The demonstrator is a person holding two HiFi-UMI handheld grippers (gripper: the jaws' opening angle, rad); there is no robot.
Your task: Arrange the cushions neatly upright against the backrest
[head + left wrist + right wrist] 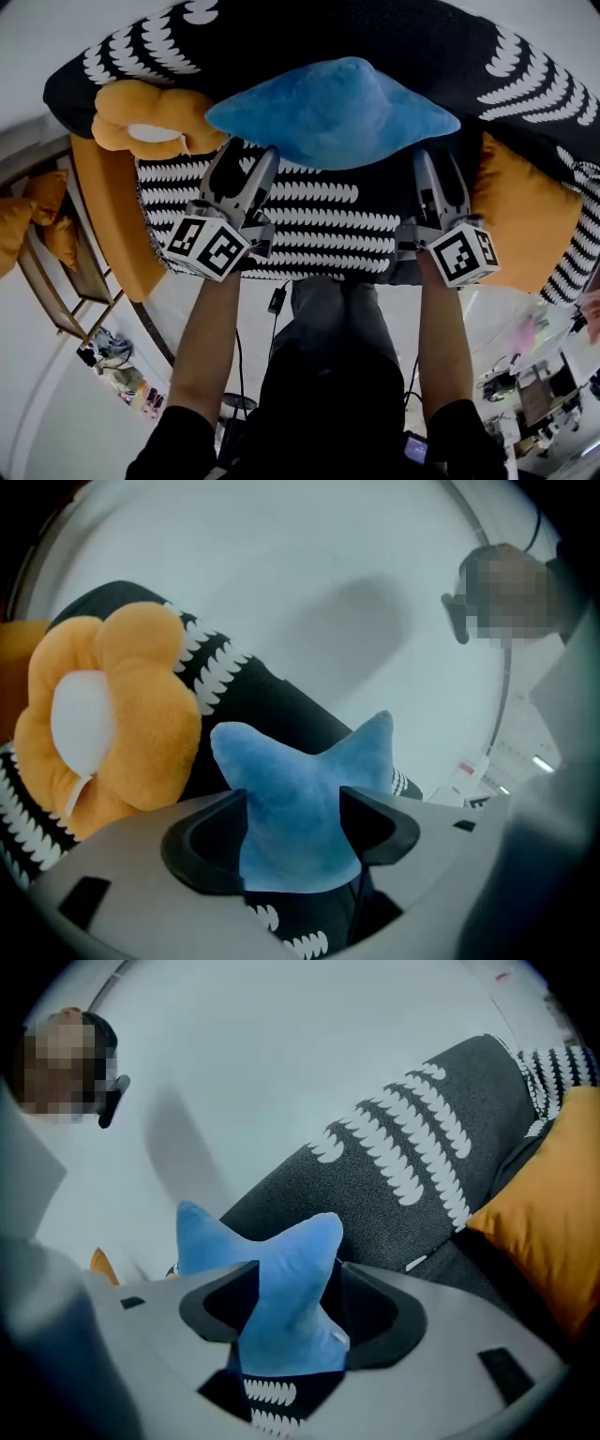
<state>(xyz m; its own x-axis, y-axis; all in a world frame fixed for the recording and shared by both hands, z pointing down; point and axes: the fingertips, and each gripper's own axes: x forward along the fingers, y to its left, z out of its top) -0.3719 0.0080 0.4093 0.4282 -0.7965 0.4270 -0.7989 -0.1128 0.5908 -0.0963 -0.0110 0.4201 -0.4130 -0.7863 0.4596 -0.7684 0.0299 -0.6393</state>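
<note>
A blue star-shaped cushion (328, 108) leans against the black sofa backrest (281, 33) with its white pattern. My left gripper (246, 155) holds the star's lower left arm. In the left gripper view that arm (300, 789) fills the gap and touches both jaws. My right gripper (433, 159) is at the star's lower right arm. In the right gripper view the blue arm (281, 1279) lies between the jaws, with a dark gap on its right side. An orange flower cushion (150, 117) sits to the star's left, and an orange square cushion (530, 225) to its right.
The patterned seat (309, 220) runs below the cushions, with an orange sofa side (112, 225) at its left end. A wooden shelf (56, 272) holding more orange cushions stands further left. A person (506, 583) stands by the white wall behind the sofa.
</note>
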